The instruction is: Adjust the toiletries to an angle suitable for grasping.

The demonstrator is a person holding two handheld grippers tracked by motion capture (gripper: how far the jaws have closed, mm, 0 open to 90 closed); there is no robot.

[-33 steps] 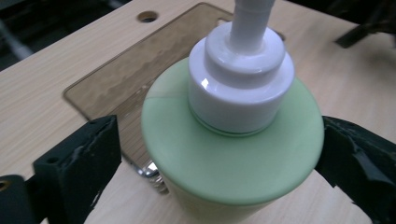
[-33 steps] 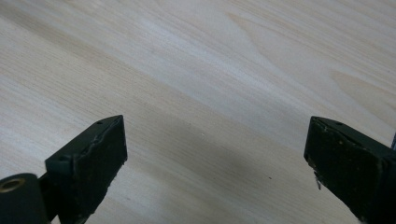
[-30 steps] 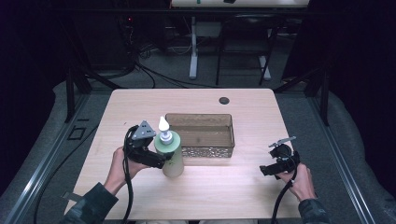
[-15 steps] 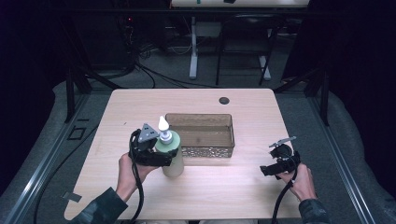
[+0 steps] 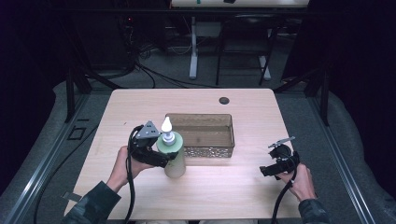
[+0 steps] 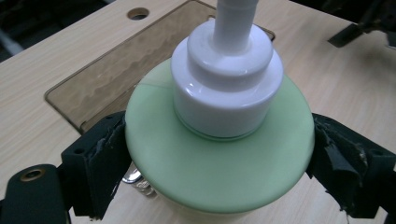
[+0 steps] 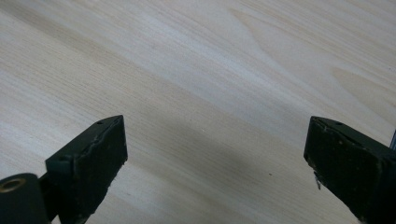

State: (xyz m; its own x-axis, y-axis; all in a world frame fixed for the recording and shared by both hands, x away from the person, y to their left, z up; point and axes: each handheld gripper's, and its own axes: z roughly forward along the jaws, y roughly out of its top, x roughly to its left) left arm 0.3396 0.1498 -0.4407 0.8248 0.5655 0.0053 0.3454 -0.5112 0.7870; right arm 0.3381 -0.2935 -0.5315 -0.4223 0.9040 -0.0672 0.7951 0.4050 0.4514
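The left gripper point(image 6: 219, 154) clamped the smooth, likely slippery green bottle point(image 6: 219, 158) at its shoulder; the right gripper point(image 7: 217, 163) hung wide open, empty.

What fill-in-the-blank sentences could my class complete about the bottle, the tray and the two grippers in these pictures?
1. The left gripper is shut on the green ____.
2. The bottle has a ____ pump top.
3. The right gripper is ____, over bare table.
4. The brown tray lies just ____ the bottle.

Missing words: bottle; white; open; behind
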